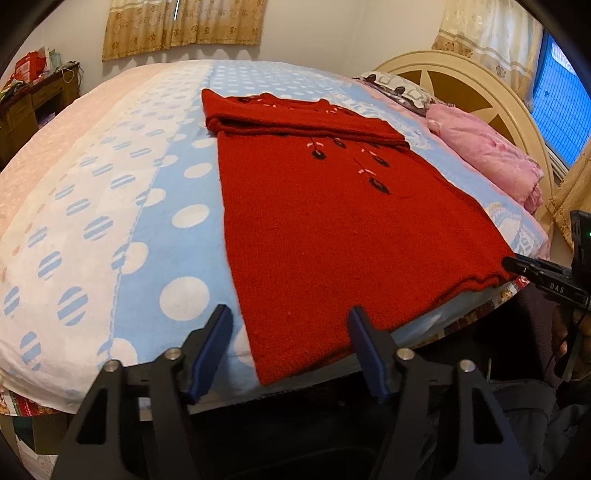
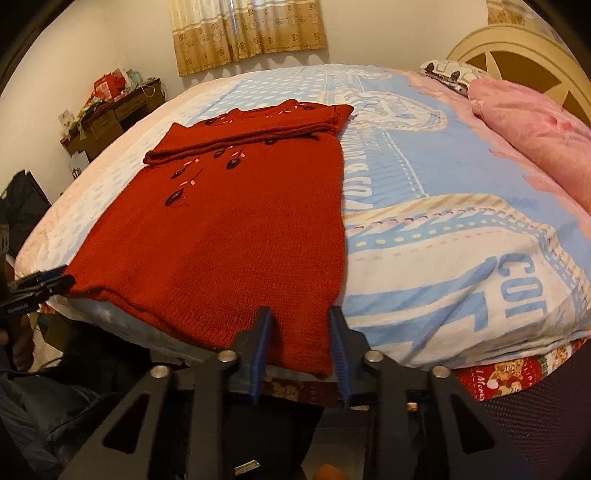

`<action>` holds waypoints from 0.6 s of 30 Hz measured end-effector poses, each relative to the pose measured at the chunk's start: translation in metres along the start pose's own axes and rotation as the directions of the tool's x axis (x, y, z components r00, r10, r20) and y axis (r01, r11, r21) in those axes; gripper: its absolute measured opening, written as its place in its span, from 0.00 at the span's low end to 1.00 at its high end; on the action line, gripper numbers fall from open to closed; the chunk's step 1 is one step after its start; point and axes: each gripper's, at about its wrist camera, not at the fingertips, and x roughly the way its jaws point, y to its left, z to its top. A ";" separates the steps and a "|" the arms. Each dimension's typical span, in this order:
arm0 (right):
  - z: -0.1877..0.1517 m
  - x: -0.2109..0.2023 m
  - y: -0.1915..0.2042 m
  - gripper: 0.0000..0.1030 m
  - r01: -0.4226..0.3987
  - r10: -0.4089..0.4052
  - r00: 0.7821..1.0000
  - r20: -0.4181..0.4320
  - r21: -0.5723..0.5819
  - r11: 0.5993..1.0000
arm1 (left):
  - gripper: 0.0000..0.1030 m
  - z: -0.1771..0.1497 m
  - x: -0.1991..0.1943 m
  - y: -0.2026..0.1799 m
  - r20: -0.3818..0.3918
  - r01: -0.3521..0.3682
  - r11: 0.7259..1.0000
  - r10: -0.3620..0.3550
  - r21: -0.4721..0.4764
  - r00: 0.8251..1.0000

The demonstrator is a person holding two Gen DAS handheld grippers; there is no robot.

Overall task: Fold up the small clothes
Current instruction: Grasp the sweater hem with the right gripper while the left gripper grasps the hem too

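**Red knit sweater flat on the bed, a gripper at each hem corner**

Red sweater (image 1: 332, 229) – coarse, fuzzy knit, roughly rectangular, spread flat on the bed cover (image 1: 147, 221) with the hem at the near edge of the mattress. Sleeves folded across the chest in a thick band, rolled edges visible. Small dark flowers with pink stitched stems scattered below the neckline. Cover soft and towel-like: pale blue with white dots, white with striped blue dots further left.

Left gripper (image 1: 288, 317): black frame, flat blue pads, fingers wide apart. Hem corner lying between them, nearer the right-hand finger, not pinched.

Right gripper (image 2: 301, 317): same build, fingers at a narrow gap over the opposite hem corner. Fabric flat between the pads, not bunched; no firm squeeze to be seen.

Seen only from the left wrist: window glass behind the arched cream headboard (image 1: 461, 74), and the right gripper's tip from the side, touching the far hem corner. Seen only from the right wrist – large blue lettering and striped bands printed on the cover to the sweater's right, and a red patterned layer under the mattress edge. Common to both: crumpled pink quilt (image 1: 487, 147), beige patterned curtain (image 1: 184, 26), cluttered wooden desk (image 1: 37, 96).
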 end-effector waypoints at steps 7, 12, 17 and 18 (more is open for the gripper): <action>-0.003 -0.001 -0.004 0.27 -0.026 0.026 1.000 0.007 0.016 1.000 | 0.60 -0.003 -0.002 0.000 -0.017 0.005 1.000 -0.005 -0.006 1.000; -0.004 -0.003 -0.011 0.13 -0.071 0.071 0.997 -0.002 0.040 0.997 | 0.26 -0.002 -0.006 0.002 -0.017 0.048 0.999 -0.048 -0.005 0.999; -0.007 -0.003 -0.015 0.17 -0.085 0.086 0.996 -0.004 0.065 0.994 | 0.35 -0.004 -0.005 0.002 -0.020 0.040 0.999 -0.040 -0.021 0.999; -0.009 -0.003 -0.015 0.20 -0.082 0.082 0.997 -0.003 0.059 0.995 | 0.37 -0.004 -0.006 0.001 -0.020 0.041 0.999 -0.041 -0.018 0.999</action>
